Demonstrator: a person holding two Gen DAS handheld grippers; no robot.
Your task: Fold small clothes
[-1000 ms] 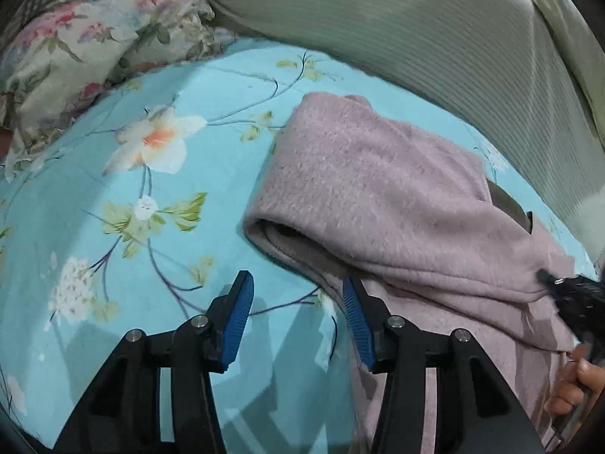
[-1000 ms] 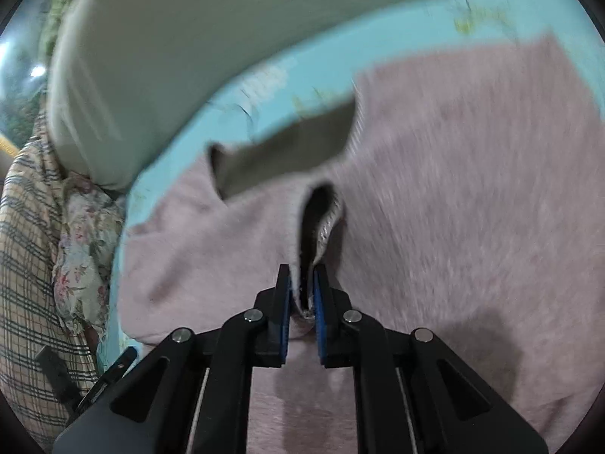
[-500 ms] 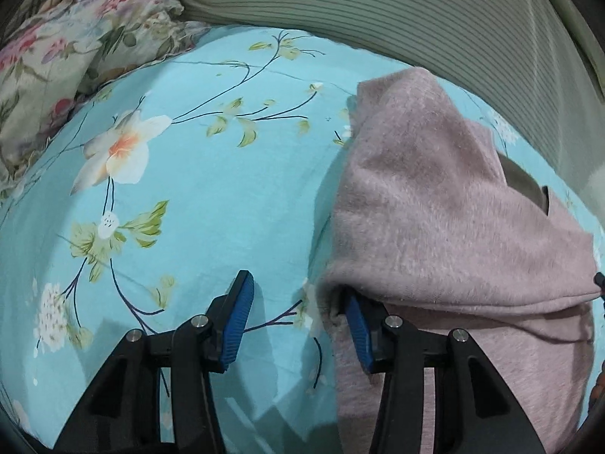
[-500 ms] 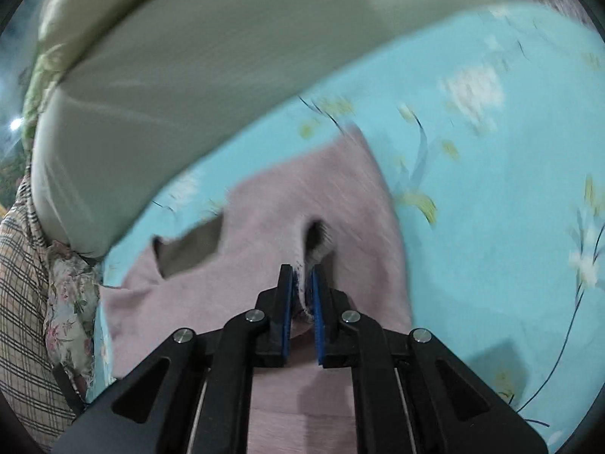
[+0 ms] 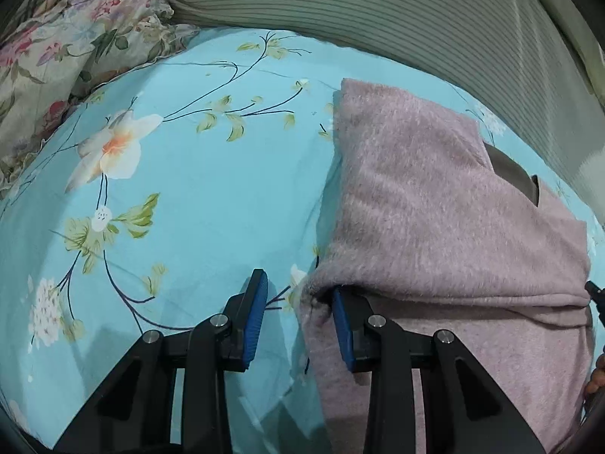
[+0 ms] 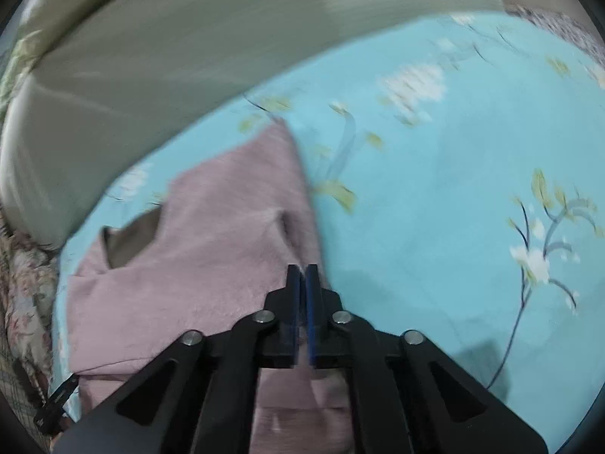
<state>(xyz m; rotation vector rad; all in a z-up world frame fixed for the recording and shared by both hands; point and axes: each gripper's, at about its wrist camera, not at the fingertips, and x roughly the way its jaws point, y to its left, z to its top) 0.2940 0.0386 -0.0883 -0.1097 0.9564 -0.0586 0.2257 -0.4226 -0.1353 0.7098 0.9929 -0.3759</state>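
The left gripper (image 5: 298, 321) is closing, the folded edge of the pink garment (image 5: 435, 208) between its jaws; the right gripper (image 6: 301, 295) is pinched tight on the fabric – the garment lies on the floral turquoise sheet (image 5: 196, 196).

One pink garment (image 5: 435, 204) is seen, folded over on itself, with one grey neck opening (image 5: 510, 174) showing. One turquoise floral bedsheet (image 5: 196, 204) is counted under it. One striped grey-green cushion (image 5: 397, 19) is seen behind, and one floral pillow (image 5: 68, 49) at the far left. Two grippers are counted: one left gripper (image 5: 298, 321), one right gripper (image 6: 301, 302), two blue pads each. Part of one hand (image 5: 595, 376) is seen at the right edge.
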